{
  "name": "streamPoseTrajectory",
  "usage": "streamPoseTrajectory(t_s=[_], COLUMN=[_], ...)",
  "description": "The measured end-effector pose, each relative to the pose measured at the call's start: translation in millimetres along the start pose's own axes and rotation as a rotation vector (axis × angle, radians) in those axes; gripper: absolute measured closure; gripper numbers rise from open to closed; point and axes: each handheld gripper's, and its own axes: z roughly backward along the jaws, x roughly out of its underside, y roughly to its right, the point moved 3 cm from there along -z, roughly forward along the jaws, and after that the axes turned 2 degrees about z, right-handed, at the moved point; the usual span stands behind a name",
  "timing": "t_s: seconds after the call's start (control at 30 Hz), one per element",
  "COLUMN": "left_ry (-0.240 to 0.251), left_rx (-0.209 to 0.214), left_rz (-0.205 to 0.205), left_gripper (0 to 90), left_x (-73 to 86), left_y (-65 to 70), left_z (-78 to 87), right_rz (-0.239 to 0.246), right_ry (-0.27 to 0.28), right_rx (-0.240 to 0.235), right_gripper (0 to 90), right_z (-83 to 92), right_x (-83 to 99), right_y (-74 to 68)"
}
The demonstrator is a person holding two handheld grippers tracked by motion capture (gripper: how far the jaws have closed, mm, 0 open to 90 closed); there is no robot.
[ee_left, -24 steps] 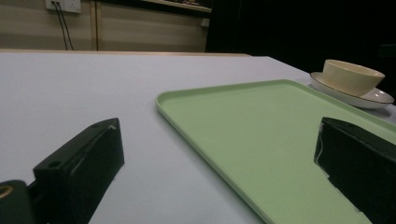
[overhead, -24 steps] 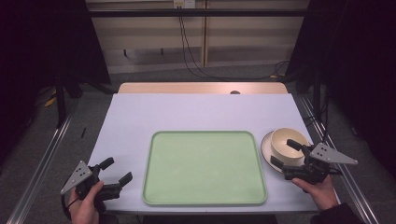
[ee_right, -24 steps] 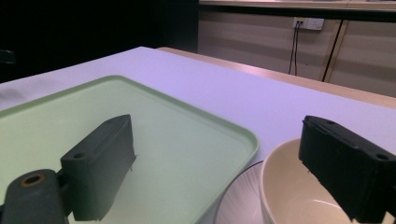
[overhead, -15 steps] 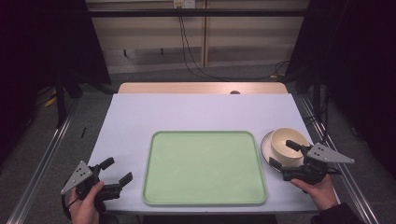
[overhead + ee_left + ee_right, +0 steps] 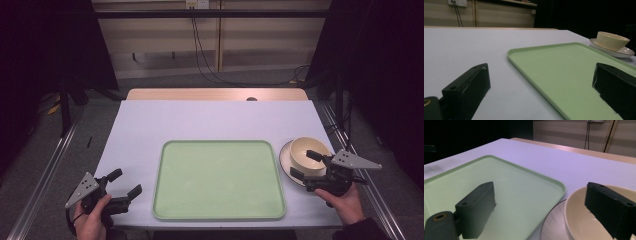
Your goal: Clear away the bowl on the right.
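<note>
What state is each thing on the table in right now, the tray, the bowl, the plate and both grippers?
Tray: flat on the table, nothing on it.
Bowl: upright on the plate, looks empty.
Plate: on the table, just right of the tray, under the bowl.
Left gripper: open, holding nothing, left of the tray.
Right gripper: open, one jaw over the bowl, not gripping it.

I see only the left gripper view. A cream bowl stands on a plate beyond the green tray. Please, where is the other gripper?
Observer: The right gripper is at the bowl, one jaw over its inside, one outside the rim.
Operator: Does it grip the rim?
Observer: Not visibly; the right gripper view shows the jaws wide apart, the pads off the rim.
Operator: Is something on the tray?
Observer: No, the high view shows the whole green tray bare.
</note>
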Motion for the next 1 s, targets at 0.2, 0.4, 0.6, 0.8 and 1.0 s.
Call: streamPoseTrajectory(t_s=[0.2, 0.4, 0.6, 0.8, 1.0], left_ry=[0.000, -0.009, -0.006, -0.013, -0.014], left_rx=[-0.003, -0.006, -0.007, -0.005, -0.001], left_rz=[0.000, -0.013, -0.010, -0.018, -0.014], left_gripper=[1.4, 1.5, 1.4, 1.4, 1.4], left_x=[0.0, 0.1, 0.1, 0.2, 0.2], left_y=[0.0, -0.4, -0.2, -0.6, -0.4], left_z=[-0.2, -0.3, -0.5, -0.2, -0.7], right_rz=[-0.005, -0.053, -0.051, -0.051, -0.037], right_ry=[0.004, 0.018, -0.015, -0.022, -0.039], right_rx=[0.014, 0.009, 0.019, 0.081, 0.121], right_gripper=[10.0, 8.9, 13.7, 14.8, 17.3], right_z=[5.9, 13.2, 18.8, 27.4, 27.3], right_x=[-3.5, -6.5, -9.3, -11.1, -11.0], right_y=[5.8, 13.6, 22.6, 41.2, 55.0])
